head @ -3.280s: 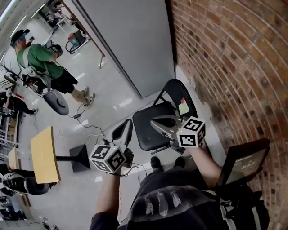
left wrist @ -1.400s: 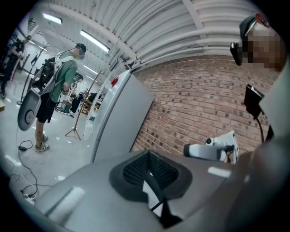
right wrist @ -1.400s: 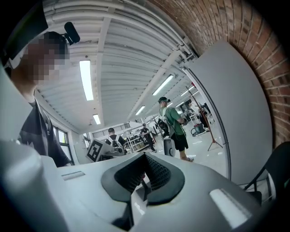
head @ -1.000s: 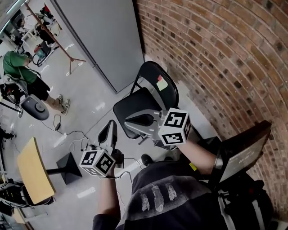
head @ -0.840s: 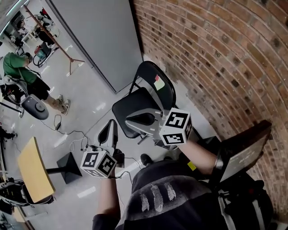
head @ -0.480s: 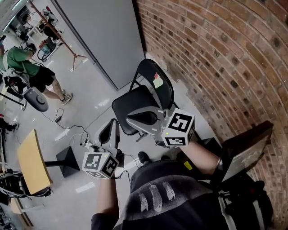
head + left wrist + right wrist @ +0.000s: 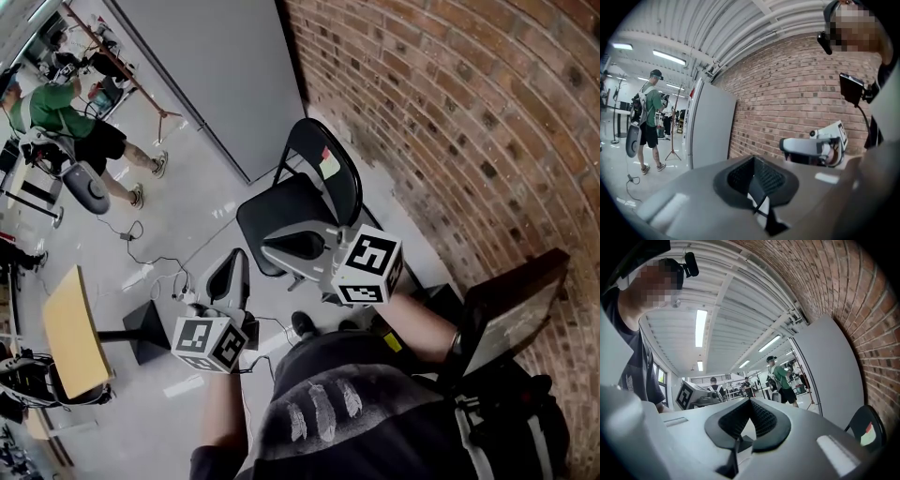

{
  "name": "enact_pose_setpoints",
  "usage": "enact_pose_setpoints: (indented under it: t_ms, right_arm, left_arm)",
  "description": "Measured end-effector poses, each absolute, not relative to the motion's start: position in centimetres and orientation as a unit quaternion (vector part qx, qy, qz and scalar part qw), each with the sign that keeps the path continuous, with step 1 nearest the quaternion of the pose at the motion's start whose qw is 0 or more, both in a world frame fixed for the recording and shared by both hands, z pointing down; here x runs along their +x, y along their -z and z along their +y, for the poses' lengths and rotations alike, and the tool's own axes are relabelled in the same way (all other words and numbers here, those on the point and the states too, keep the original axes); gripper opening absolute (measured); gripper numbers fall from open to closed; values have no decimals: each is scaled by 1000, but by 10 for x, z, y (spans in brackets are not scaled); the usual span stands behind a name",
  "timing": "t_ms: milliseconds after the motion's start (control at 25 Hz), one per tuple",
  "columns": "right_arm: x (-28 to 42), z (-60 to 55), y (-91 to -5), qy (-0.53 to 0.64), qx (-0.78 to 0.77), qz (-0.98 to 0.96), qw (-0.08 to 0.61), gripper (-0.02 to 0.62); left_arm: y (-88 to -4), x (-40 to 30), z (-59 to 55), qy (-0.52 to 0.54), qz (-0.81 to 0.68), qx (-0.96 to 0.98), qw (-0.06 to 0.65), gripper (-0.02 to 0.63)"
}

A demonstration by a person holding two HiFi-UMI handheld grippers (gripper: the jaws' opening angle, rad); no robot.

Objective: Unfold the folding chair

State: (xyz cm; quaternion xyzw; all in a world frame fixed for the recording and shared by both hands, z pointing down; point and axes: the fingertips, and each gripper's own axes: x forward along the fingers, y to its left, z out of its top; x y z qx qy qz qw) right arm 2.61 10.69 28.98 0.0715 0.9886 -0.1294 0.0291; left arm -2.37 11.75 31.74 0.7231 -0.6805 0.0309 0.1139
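The left gripper (image 7: 232, 267), in the lower left of centre in the head view, has its black-padded jaws pressed together with nothing between them, as the left gripper view (image 7: 754, 180) shows. The right gripper (image 7: 272, 248), just to its right, is likewise closed and empty in its own view (image 7: 747, 423). Its grey jaws overlap the front edge of the black metal folding chair (image 7: 272, 211) in the head view. The chair stands at the centre of the frame with its seat down and its curved backrest bearing a red and pale sticker (image 7: 328, 161). It is beside the red brick wall (image 7: 450, 112) on the right and near a grey panel (image 7: 216, 66) at the top. A person in a green shirt (image 7: 66, 108) stands at the upper left.
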Motion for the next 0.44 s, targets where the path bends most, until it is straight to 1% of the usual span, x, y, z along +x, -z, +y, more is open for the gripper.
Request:
enact_pose_setpoints:
  t_ms: [440]
  right_arm:
    - [12, 103, -296, 137, 83, 987, 20, 2]
  left_arm:
    - [-325, -38, 118, -41, -692, 709, 128, 0]
